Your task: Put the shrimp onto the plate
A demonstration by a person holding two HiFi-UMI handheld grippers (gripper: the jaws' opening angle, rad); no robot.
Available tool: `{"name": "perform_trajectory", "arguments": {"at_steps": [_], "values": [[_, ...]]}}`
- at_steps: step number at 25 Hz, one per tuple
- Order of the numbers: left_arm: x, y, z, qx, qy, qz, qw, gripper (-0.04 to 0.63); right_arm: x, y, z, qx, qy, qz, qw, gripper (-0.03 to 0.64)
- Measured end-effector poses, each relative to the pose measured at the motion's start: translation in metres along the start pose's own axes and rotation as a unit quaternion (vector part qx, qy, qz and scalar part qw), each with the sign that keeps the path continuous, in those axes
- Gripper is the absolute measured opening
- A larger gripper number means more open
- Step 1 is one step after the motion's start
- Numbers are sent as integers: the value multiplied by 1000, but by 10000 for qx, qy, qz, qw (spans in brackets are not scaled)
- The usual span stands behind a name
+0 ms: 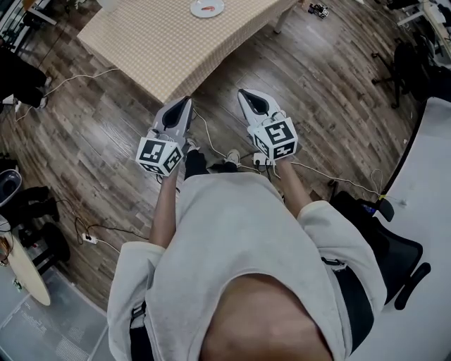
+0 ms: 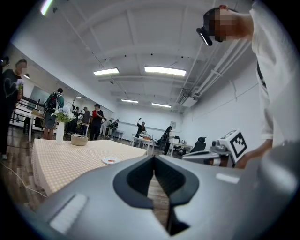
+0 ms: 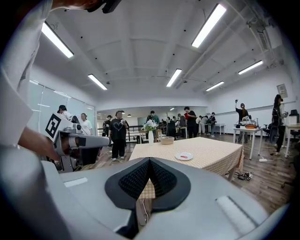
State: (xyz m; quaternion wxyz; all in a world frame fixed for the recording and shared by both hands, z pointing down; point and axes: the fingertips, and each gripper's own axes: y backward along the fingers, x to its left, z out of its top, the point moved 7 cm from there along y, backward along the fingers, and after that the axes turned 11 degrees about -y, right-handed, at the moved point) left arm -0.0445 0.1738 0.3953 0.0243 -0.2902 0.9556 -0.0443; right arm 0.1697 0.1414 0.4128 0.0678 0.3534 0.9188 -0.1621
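A white plate (image 1: 207, 8) with an orange-red shrimp (image 1: 207, 8) on it lies on the far part of a table with a checked cloth (image 1: 162, 42). The left gripper view shows the plate (image 2: 110, 160) small and far off, and the right gripper view shows the same plate (image 3: 183, 156) with the shrimp (image 3: 185, 155) on it. My left gripper (image 1: 187, 101) and right gripper (image 1: 242, 93) hang side by side over the wooden floor, short of the table's near corner. In both gripper views the left gripper (image 2: 153, 158) and right gripper (image 3: 149, 160) are shut with nothing held.
A bowl (image 3: 167, 140) and a vase of flowers (image 3: 150, 130) stand at the table's far end. Cables (image 1: 211, 141) run over the floor under the grippers. A black office chair (image 1: 398, 257) and a white desk (image 1: 426, 169) are at my right. Several people stand beyond the table.
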Motion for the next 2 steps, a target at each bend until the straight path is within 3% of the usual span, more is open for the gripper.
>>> {"name": "perform_trajectory", "arguments": {"at_steps": [2], "values": [[-3, 3, 1, -11, -22, 1, 10000, 9, 3, 3, -2, -3, -7, 9, 10000, -3]]}}
